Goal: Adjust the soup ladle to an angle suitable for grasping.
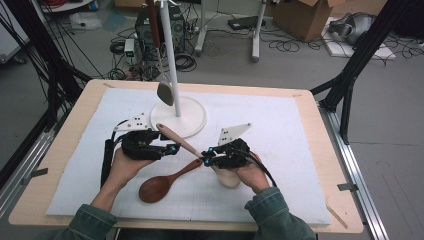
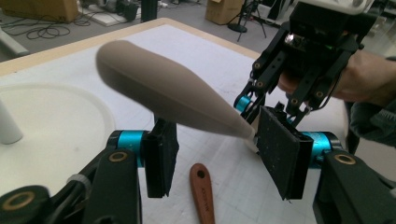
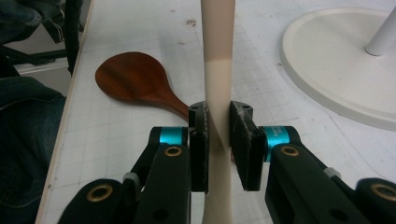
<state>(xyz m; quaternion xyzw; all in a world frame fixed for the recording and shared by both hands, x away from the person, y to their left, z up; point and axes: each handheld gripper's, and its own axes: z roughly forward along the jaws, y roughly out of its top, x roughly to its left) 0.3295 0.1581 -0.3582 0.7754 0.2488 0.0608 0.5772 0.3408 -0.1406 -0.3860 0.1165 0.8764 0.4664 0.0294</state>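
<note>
High view: A cream two-tone spatula (image 1: 186,145) is held above the white mat (image 1: 280,150) at the middle of the desk (image 1: 330,200). Its neck is pinched by the right claw (image 1: 206,161), while its tan handle end reaches up toward 10 o'clock, over the left claw (image 1: 172,148). A dark wooden spoon (image 1: 159,186) lies flat on the mat at 7 o'clock of the right claw. A white stand (image 1: 178,116) with a hanging utensil (image 1: 165,92) is seen at 12 o'clock.

Left gripper view: The left claw (image 2: 219,156) is spread, with the tan handle (image 2: 168,93) passing between and above its pads (image 2: 280,154); no pad contact is seen. The spoon's handle tip (image 2: 201,191) lies on the mat below, at 6 o'clock.

Right gripper view: The right claw (image 3: 218,140) is pressed onto the cream shaft (image 3: 218,84), which runs straight to 12 o'clock. The spoon bowl (image 3: 133,77) lies at 10 o'clock, the stand's base (image 3: 341,65) at 2 o'clock.

Risks, as judged: The handle is rounded and tapered, so a closing left claw could squeeze it out sideways or catch only its edge. If the right claw were released before a firm second hold, the spatula would likely drop onto the spoon. A misaligned pull between the two claws could twist the shaft in the pads.
</note>
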